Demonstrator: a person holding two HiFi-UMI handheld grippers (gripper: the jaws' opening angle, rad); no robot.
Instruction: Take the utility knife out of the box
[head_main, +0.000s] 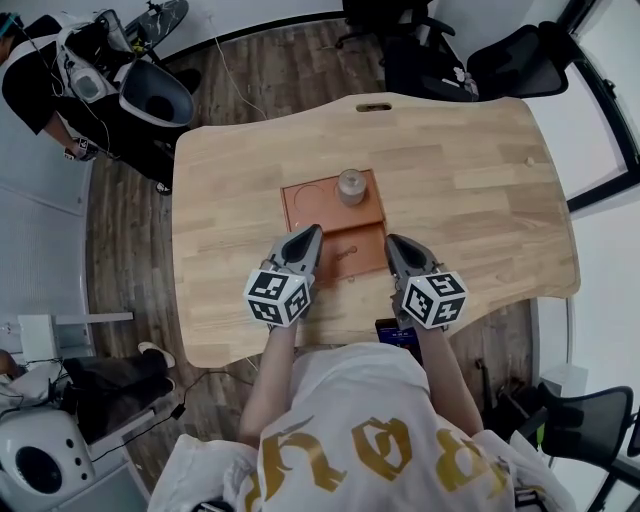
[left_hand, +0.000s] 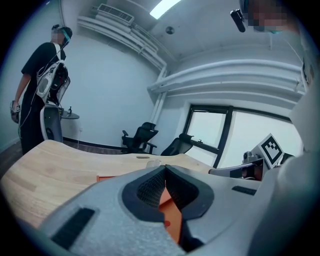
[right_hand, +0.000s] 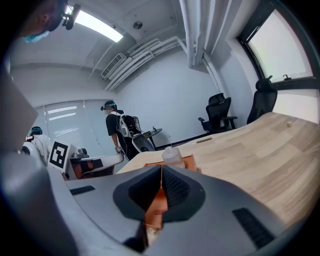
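Observation:
An orange box (head_main: 333, 213) lies flat in the middle of the wooden table (head_main: 470, 190); it shows in the left gripper view (left_hand: 107, 177) and the right gripper view (right_hand: 189, 160) too. On its far half stands a small clear bottle (head_main: 351, 186), which the right gripper view (right_hand: 172, 155) also catches. I see no utility knife in any view. My left gripper (head_main: 311, 234) is shut with nothing in it, its tip over the box's near left part. My right gripper (head_main: 393, 241) is shut and empty, just off the box's near right edge.
A dark phone-like item (head_main: 397, 333) lies at the table's near edge by the person's body. A person with equipment (head_main: 60, 75) stands beyond the far left corner. Office chairs (head_main: 520, 62) stand behind the table. A cable slot (head_main: 374, 106) is at the far edge.

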